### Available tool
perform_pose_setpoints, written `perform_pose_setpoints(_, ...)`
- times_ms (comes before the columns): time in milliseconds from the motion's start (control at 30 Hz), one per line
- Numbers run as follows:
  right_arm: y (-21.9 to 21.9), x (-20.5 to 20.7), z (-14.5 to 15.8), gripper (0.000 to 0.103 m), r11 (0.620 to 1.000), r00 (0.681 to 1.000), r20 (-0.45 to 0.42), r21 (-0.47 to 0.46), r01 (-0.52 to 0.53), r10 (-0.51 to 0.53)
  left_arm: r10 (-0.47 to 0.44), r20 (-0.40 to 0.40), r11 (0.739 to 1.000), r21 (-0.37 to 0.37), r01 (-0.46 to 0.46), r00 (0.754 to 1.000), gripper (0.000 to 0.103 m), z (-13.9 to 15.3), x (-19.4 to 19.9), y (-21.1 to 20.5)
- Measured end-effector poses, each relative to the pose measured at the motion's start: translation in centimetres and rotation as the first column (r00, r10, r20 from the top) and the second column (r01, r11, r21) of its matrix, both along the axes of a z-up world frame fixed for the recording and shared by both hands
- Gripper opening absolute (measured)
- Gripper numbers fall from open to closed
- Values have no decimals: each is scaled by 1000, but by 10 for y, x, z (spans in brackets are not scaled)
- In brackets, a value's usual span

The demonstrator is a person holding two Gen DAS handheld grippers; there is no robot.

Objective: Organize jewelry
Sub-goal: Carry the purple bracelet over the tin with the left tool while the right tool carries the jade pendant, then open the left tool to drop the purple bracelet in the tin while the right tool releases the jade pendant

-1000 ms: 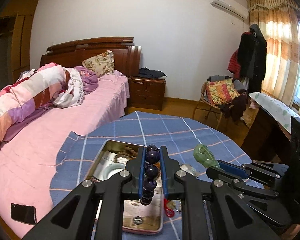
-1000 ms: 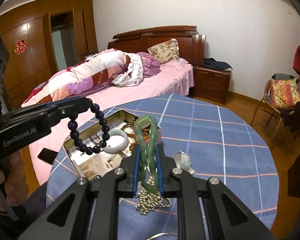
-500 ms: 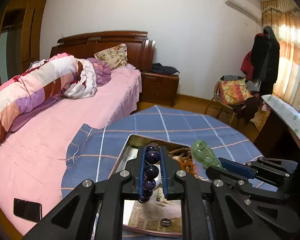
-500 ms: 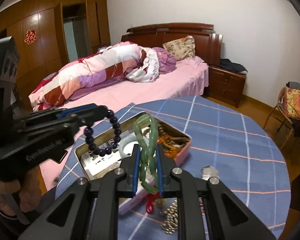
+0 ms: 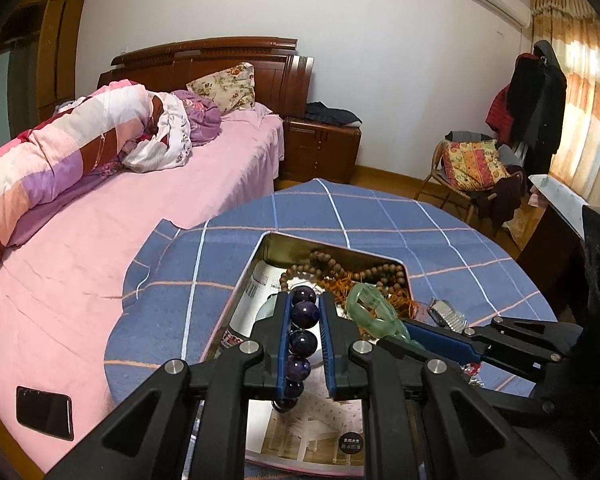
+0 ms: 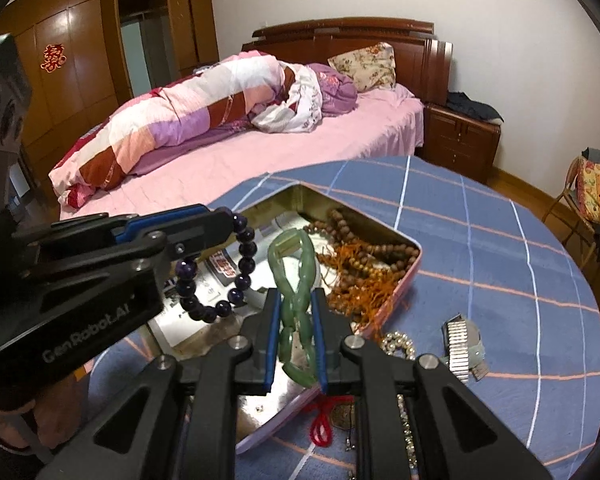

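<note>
While both grippers hang over the round table draped in blue checked cloth (image 6: pixel 480 240), the step in hand looks like the delivery of two bracelets into the open rectangular metal tin with a pink rim (image 6: pixel 414 264), which sits on the cloth near the table's bed-side edge and already holds a tangle of brown wooden prayer beads with orange tassels (image 6: pixel 364 268) over printed paper. The left gripper (image 5: pixel 305 320) is clamped on a bracelet of large dark purple round beads (image 5: pixel 302 334), the string hanging in a loop just above the tin's floor in the right wrist view (image 6: pixel 220 276). The right gripper (image 6: pixel 296 316) is closed on a pale green jade-like link bracelet (image 6: pixel 296 280), which stands up between its fingers above the middle of the tin. Outside the tin, near its right side, lie a silver metal stretch watch band (image 6: pixel 460 338), a small coil of silver ball chain (image 6: pixel 398 344) and a red knotted cord (image 6: pixel 322 424). The next move, as I judge it, calls for lowering each bracelet to a bare patch of the tin and parting the fingers without snagging the prayer beads. Compared with a second ago, both grippers have travelled from beside the tin to directly over it, each with its bracelet held as before, and the loose silver pieces now sit behind the right gripper's tips.
</note>
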State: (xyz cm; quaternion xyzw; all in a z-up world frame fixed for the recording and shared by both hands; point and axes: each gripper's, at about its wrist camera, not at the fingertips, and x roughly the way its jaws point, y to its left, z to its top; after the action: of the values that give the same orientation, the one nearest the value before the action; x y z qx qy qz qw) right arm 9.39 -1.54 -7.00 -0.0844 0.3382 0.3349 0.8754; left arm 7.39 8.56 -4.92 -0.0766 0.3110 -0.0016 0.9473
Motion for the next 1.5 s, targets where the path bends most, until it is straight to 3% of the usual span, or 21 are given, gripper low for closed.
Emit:
perform_pose_setpoints(400,4,1,-7,19,1000,1000,-17,-28,-14,14,-14,-84,1000,-21,12,996,14,-25,13,6)
perform_pose_setpoints(667,10,7,-22,23,999,999,-52,-44,-14,12,8,-94,1000,-24,-10,996,17,-25,12,10)
perform_pose_setpoints(767,9,5,-19,35,999,999,-48,-32,-19,18,21,-110,1000,-17,-23,994,41,-27,13,9)
perform_pose_setpoints(833,8,3,-17,43,999,999,-29,-35,-15,14,40,-100,999,-5,-41,994,66,-27,12,10)
perform_pose_setpoints(933,4,0,-13,54,1000,1000,-17,-21,-8,8,28,-76,999,-14,-29,997,67,-22,8,10)
perform_pose_setpoints(1067,-2,-2,-9,58,1000,1000,-4,-16,3,-3,36,-79,999,-8,-37,996,67,-22,9,11)
perform_pose_setpoints(1167,-7,-1,-9,69,999,999,0,-23,33,-33,43,-86,999,-12,-45,995,67,-23,9,12)
perform_pose_setpoints(1500,-17,4,-9,69,998,998,-15,-16,58,-59,48,-98,999,-15,-50,994,67,-24,7,13)
